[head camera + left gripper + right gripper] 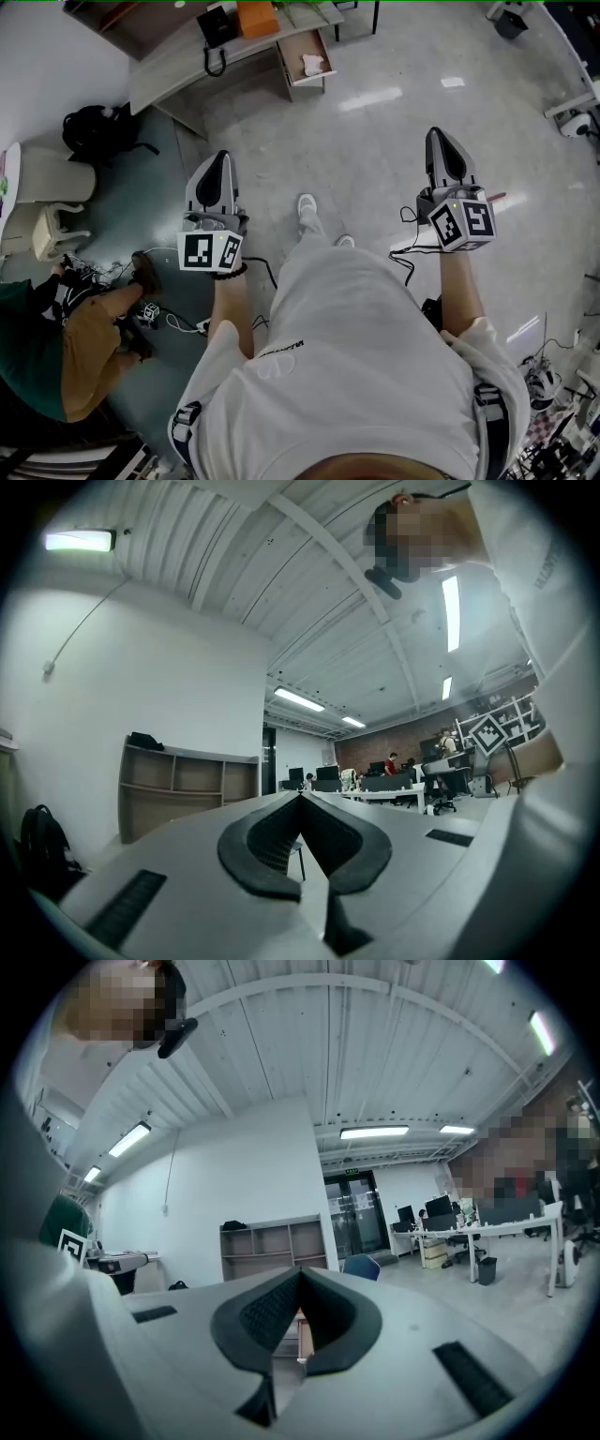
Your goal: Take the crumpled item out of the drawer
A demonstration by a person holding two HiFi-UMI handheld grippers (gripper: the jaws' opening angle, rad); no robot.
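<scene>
In the head view an open wooden drawer (305, 58) sticks out of a grey desk (178, 61) far ahead. A white crumpled item (313, 64) lies inside the drawer. My left gripper (221, 157) and right gripper (437, 134) are held level over the floor, well short of the drawer. In the left gripper view the left gripper (301, 796) has its jaws meeting at the tip with nothing between them. The right gripper (300, 1271) is likewise shut and empty in the right gripper view. A strip of wood (301, 1327) shows behind its jaws.
A black telephone (216, 28) and an orange box (256, 17) sit on the desk. A black backpack (98, 131) and a beige chair (47, 202) stand at the left, and a seated person (56, 347) is by floor cables (164, 314). An open shelf unit (272, 1241) lines the wall.
</scene>
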